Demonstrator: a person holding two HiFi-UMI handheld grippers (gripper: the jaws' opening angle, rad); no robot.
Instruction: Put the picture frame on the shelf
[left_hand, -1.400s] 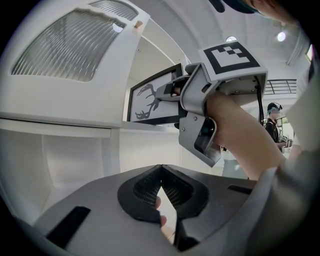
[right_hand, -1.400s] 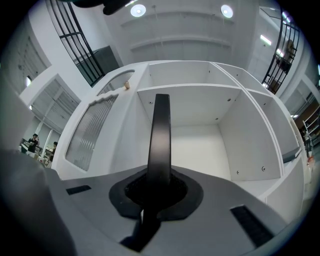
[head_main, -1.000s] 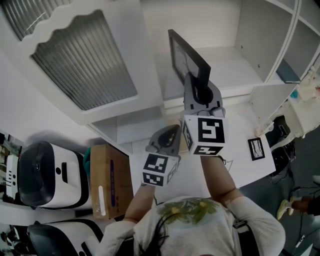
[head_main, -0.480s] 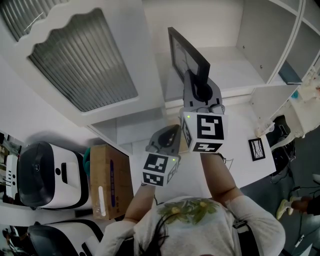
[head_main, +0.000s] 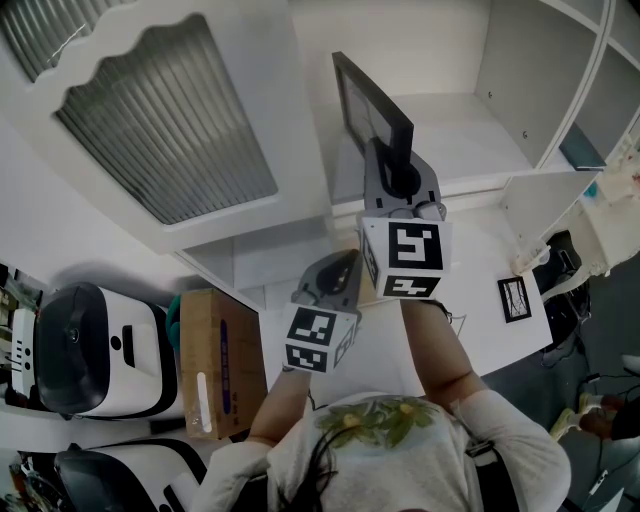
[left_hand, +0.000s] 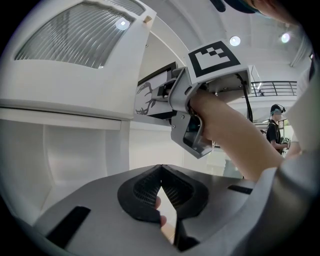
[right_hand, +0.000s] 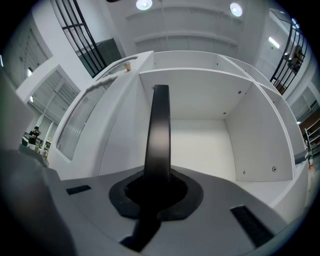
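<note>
The frame (head_main: 371, 108) is black and stands upright on its edge, clamped at its lower near corner by the right tool (head_main: 392, 160), whose jaws are closed tight on the frame's rim. In the right gripper view the frame (right_hand: 158, 131) shows edge-on as a dark bar rising from between the jaws, in front of the left part of an open white compartment of the shelf (right_hand: 202, 142). Whether the frame touches the shelf floor, I cannot tell. The left tool (head_main: 347, 262) hangs lower and nearer, just left of the right one, with its jaws closed tip to tip on nothing. Left of the compartment is a white door (head_main: 165, 115) with ribbed glass. Far right on the worktop (head_main: 478, 305) lies a small frame (head_main: 513, 297), and a box (head_main: 215, 360) stands at near left.
</note>
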